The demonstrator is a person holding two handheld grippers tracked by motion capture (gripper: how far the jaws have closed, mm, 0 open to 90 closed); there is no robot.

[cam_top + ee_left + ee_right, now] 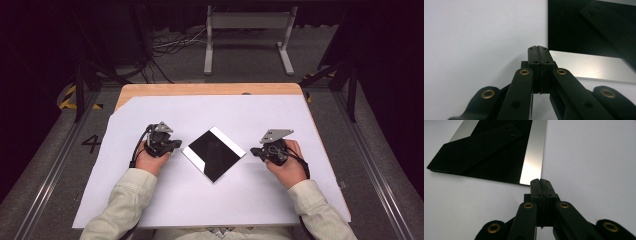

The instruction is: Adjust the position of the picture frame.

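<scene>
You have one square plate [214,153] in front of you, black and glossy with a silver strip along two opposite edges, so two strips in all. It lies flat on the white sheet [260,200] that covers most of the worktop [150,90], turned like a diamond, roughly midway between the left and right edges of the worktop and about midway between its near and far edges.

You hold two tools, one in each hand. Your left hand-held gripper [176,145] sits just beside the plate's left corner with its jaws pressed together on nothing; its own camera shows the left hand-held gripper [538,53] with pad against pad, tips just short of a silver strip. Your right hand-held gripper [254,151] rests just beside the plate's right corner, and the right hand-held gripper [540,185] is likewise closed and empty, tips close to the end of the other strip (whether they touch it I cannot tell).

The dark surface mirrors one long bar shape with small holes, which is a reflection rather than a second thing. The plate's thickness is hard to judge. Your sleeves are cut off at the bottom edge of the high view, and the worktop's near edge is hidden under the sheet.
</scene>
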